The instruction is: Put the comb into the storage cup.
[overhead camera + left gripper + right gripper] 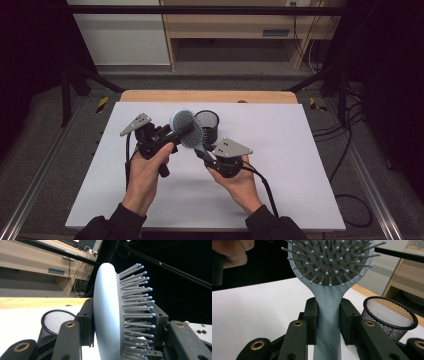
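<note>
A pale blue hairbrush (186,127) with grey bristles is held above the white table sheet (300,165) between both grippers. My left gripper (179,132) comes from the left and is shut on the brush head (107,315), one pad on its smooth back and the other in among the bristles. My right gripper (204,152) is shut on the brush handle (328,315), with the bristled head (329,267) rising above its jaws. In the left gripper view the head stands edge-on, bristles pointing right.
A black mesh cup (207,125) stands upright on the sheet just behind the brush, also close by in the left gripper view (53,321) and the right gripper view (389,317). A wooden table edge (207,96) runs along the back. Cables lie on the floor at right.
</note>
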